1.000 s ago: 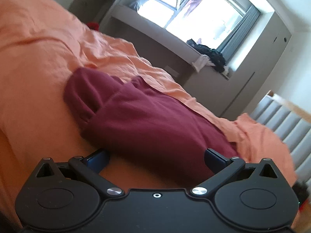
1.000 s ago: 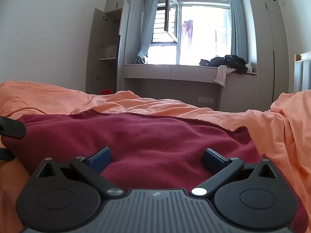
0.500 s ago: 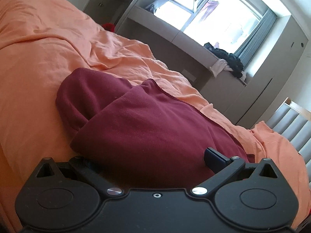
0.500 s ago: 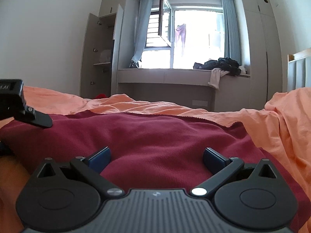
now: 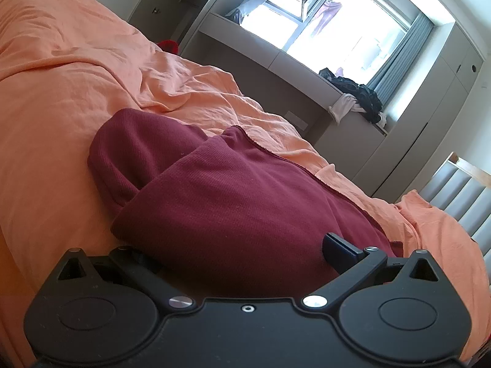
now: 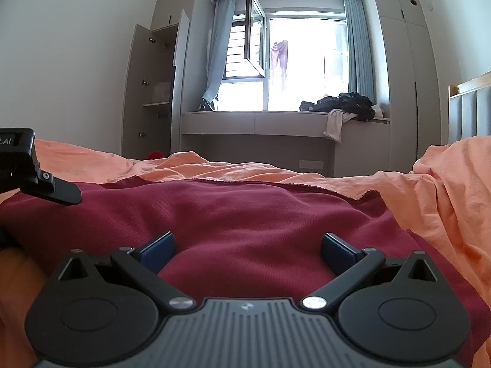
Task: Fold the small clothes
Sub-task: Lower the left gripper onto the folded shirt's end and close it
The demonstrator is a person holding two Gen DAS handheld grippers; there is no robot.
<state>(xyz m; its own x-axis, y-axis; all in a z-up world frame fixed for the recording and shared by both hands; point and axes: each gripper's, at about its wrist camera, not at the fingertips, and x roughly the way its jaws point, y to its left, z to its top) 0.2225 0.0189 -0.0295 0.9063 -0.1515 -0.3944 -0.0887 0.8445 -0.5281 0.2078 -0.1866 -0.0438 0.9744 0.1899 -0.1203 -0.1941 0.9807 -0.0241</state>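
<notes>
A dark red garment [image 5: 233, 202] lies on the bed, on an orange sheet [image 5: 55, 128], already doubled over: in the left wrist view an upper layer sits across a lower one that pokes out rounded at the far left, and a hemmed edge runs along the far side. The left gripper [image 5: 242, 254] is at the near edge of the cloth with its fingers spread wide; the right-hand finger [image 5: 337, 247] rests above the fabric, while the other is buried under the near fold, so the cloth's edge seems to sit between them, though I cannot tell for sure how much is caught. The right gripper [image 6: 247, 247] hovers low over the garment [image 6: 245, 214] further along, its fingers [image 6: 158, 247] also parted and holding nothing, both blue pads lying just above or on the cloth. In the right wrist view the left gripper [image 6: 40, 184] shows at the left rim, above the garment's end. The step in hand looks like taking hold of the near edge for another fold. Next, both grippers would need to close on that edge, with the lower fingers slid beneath all the layers so none is left behind, then lift together and carry it toward the far hem, keeping the edge level so the fold lands square. Across the room a pile of clothes [image 6: 346, 104] sits on the window ledge [image 6: 254, 122].
</notes>
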